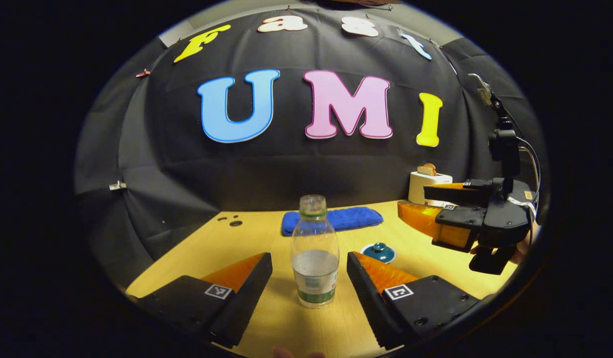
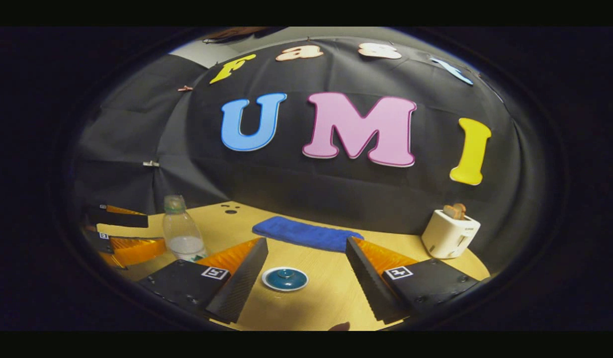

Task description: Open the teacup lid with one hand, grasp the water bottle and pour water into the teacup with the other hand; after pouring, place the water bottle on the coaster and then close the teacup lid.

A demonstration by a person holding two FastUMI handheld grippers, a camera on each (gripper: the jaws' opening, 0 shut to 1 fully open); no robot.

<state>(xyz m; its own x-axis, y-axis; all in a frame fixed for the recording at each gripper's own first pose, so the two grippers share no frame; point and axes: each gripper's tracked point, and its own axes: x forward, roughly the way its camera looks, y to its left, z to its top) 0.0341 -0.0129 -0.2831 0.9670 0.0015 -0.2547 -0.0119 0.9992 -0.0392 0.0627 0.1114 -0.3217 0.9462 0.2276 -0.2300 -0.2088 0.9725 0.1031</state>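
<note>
Left gripper (image 1: 308, 271) lining up on the water bottle (image 1: 314, 253)

Both grippers are spread wide, gripping nothing; the bottle is standing upright just left of the teacup lid (image 1: 379, 251) (thin, slick plastic, part-full, so squeezing mid-body looks safest); right gripper (image 2: 306, 271) is framing the lid.

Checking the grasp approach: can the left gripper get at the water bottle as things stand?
Probably yes. The left gripper is open, its fingers either side of the water bottle, which stands upright on the table. Nothing sits between them; the teacup lid is off to the side.
</note>
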